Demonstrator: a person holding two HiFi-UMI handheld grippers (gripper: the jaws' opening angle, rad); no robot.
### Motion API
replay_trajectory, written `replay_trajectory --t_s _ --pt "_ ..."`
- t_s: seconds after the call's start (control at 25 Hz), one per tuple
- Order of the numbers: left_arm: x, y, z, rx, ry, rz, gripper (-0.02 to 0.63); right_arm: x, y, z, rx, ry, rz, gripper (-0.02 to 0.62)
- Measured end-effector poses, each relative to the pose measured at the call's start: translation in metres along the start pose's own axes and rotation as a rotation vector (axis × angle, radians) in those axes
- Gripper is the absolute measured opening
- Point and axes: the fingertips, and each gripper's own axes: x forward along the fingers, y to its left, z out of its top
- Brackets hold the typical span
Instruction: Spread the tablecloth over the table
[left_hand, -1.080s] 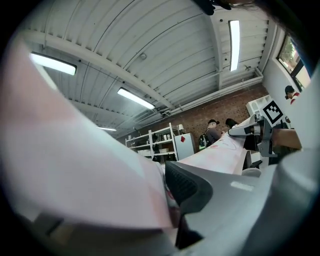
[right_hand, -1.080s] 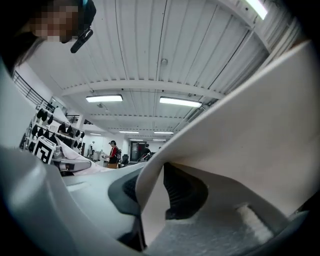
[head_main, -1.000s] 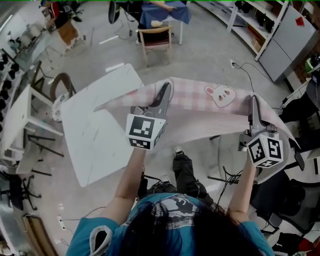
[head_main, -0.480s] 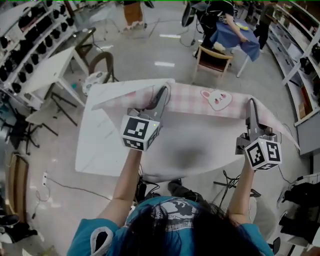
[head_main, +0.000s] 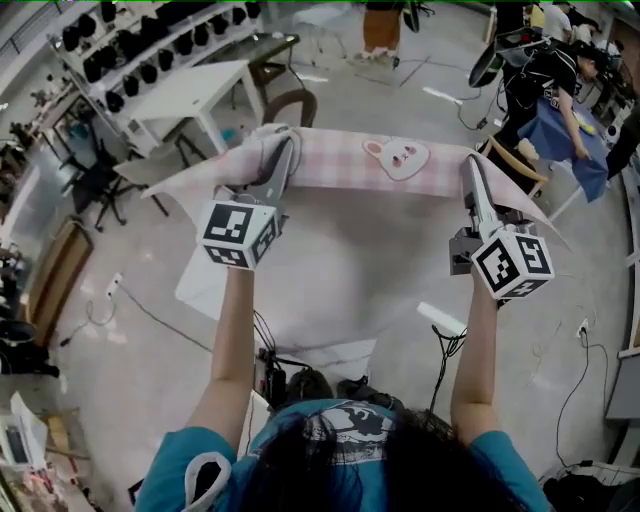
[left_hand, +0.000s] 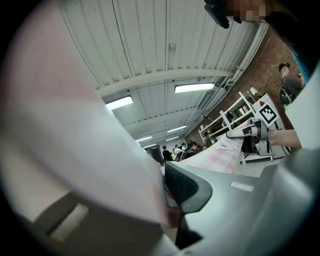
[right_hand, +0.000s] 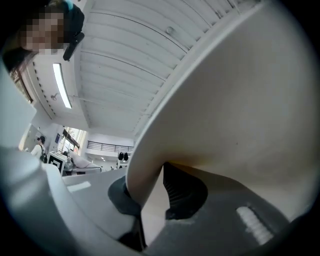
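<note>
A pink checked tablecloth (head_main: 350, 160) with a bunny print hangs stretched between my two grippers. My left gripper (head_main: 277, 160) is shut on its left top edge, and my right gripper (head_main: 469, 168) is shut on its right top edge. The pale sheet drapes down toward me and hides most of the white table (head_main: 203, 292) below. In the left gripper view the tablecloth (left_hand: 75, 125) folds over one jaw of the left gripper (left_hand: 167, 200), and the right gripper (left_hand: 252, 135) shows far off. In the right gripper view the tablecloth (right_hand: 225, 115) is pinched in the right gripper (right_hand: 150, 195).
Another white table (head_main: 190, 90) and a shelf of dark items (head_main: 150, 55) stand at the back left, with a chair (head_main: 290, 105) beside them. At the back right a person (head_main: 560, 70) is at a blue-covered table (head_main: 565, 135). Cables (head_main: 570, 370) lie on the floor.
Both grippers have carried the stretched cloth sideways from beside the white table to over it. The table, once plainly in view at the left, is now mostly hidden under the cloth.
</note>
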Motion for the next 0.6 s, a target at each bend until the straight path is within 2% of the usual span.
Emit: replay_trajectory --t_s 0.28,0.44,0.6 --pt "0.003 0.082 -0.004 0.022 0.002 0.084 0.052 0.086 0.032 -0.02 0.026 -0.025 0.125 0.052" --pt "0.034 0.128 0.003 0.059 0.009 0.061 0.052 0.135 0.039 -0.011 0.011 -0.038 0.12 0.051" --pt "0.067 0.173 -0.002 0.028 0.006 0.019 0.052 0.183 0.046 -0.005 -0.049 -0.048 0.097 0.051"
